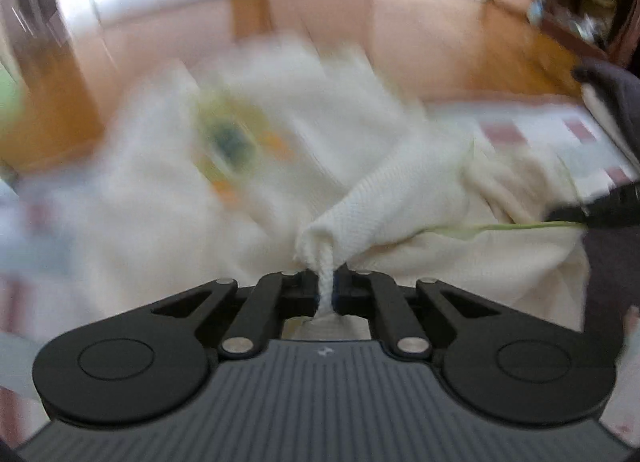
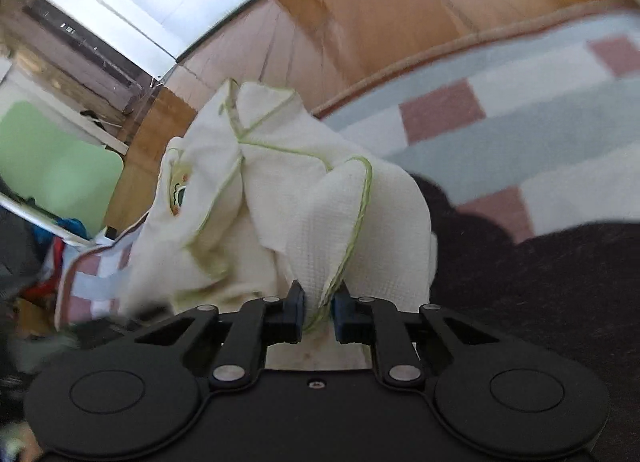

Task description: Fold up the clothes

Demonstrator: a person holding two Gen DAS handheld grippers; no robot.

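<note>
Left gripper point(image 1: 326, 288) clenched on a bunched white corner of the garment point(image 1: 384, 198), fabric pinched tight between the jaws. Right gripper point(image 2: 319, 312) clamped on the green-trimmed edge of the same garment point(image 2: 280, 198). Cloth spread between both, over a checked rug point(image 2: 520, 110) on wood floor point(image 2: 360, 22); far part motion-blurred in left view

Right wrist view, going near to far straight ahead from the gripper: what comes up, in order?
Right gripper pinching the hem, then the white garment with green trim, then the checked rug, then the wooden floor.
</note>
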